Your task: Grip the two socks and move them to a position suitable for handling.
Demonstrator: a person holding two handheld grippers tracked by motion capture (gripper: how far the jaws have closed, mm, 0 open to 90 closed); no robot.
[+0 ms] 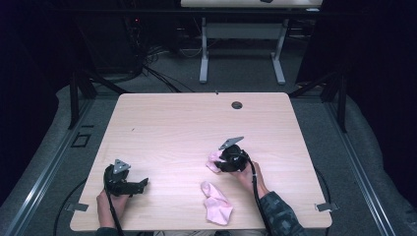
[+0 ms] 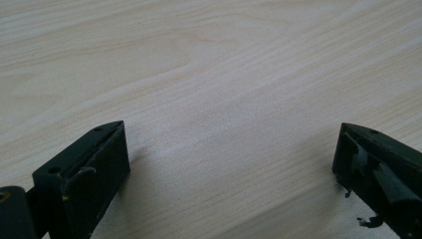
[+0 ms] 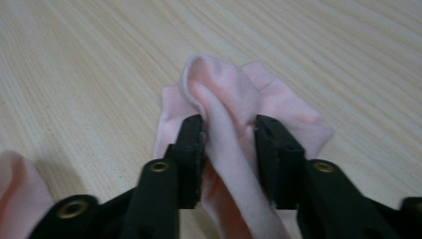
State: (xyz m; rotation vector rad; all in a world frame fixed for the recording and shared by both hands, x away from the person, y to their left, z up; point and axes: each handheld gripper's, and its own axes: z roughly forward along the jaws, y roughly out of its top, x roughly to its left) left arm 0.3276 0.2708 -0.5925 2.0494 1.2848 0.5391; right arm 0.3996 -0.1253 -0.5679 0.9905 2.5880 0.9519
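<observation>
We saw two pink socks on the pale wooden counter (image 1: 177,118). The right tongs (image 3: 229,124) stood over one pink sock (image 3: 278,104), pointing down at it near the middle of the counter, toward the person's side. A raised fold of that sock stood between the jaws; the left jaw touched the fabric, while a sliver of gap showed at the right jaw, so the jaws sat partly open around the fold rather than pinching it. The rest of the sock lay flat on the wood beyond the jaws. The second pink sock (image 1: 216,202) lay crumpled nearer the front edge, just beside the right hand (image 1: 248,174). Well apart, at the counter's left front, the left tongs (image 1: 142,184) rested low over bare wood, jaws spread wide with nothing between them.
</observation>
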